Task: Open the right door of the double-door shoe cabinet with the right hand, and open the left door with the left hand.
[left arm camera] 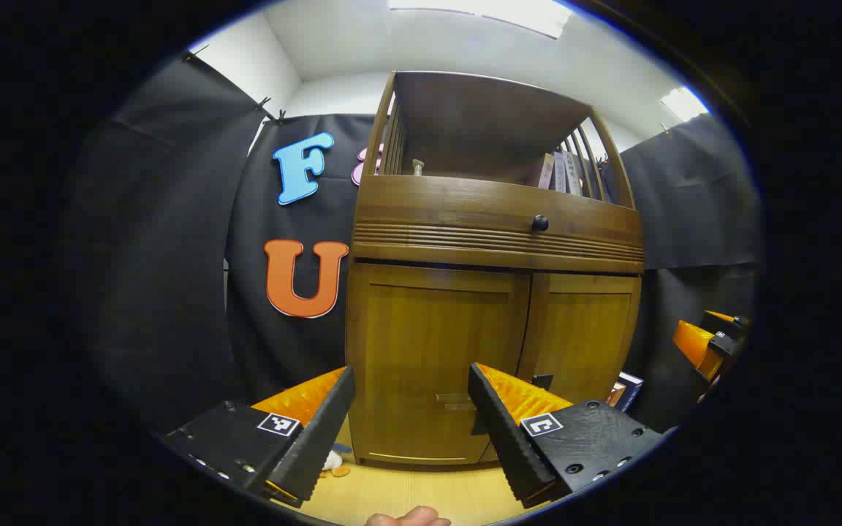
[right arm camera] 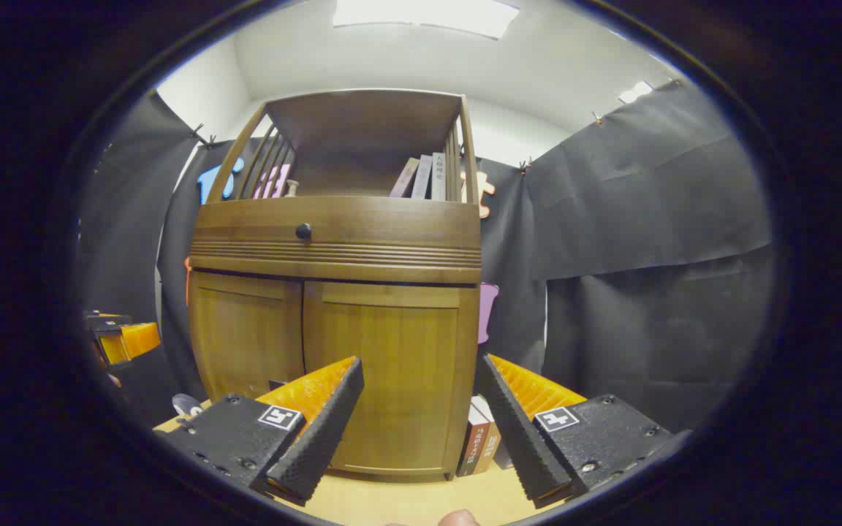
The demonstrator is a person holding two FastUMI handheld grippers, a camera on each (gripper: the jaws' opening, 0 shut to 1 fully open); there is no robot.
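Both doors of the shoe cabinet [left arm camera: 494, 292] are shut, so nothing's been opened yet as far as I can tell. My left gripper [left arm camera: 410, 409] has its jaws wide apart, holding nothing, and the left door [left arm camera: 432, 358] sits dead ahead between them, a bit off, not touching. There's a small flat handle [left arm camera: 456, 400] low on that door near the centre seam, lying horizontal, just beside my right-side finger in this view. That's what the grab turns on, I reckon.

My right gripper [right arm camera: 417, 413] is the same deal: jaws spread, empty, with the right door [right arm camera: 384, 365] straight in front. I can't make out that door's handle from the right gripper view; my own finger probably covers it.

The right gripper view does show some books [right arm camera: 481, 442] leaning on the floor by the cabinet's right side, and more books [right arm camera: 421, 177] up on the open top shelf. The left gripper view catches the drawer knob [left arm camera: 540, 223] above the doors.
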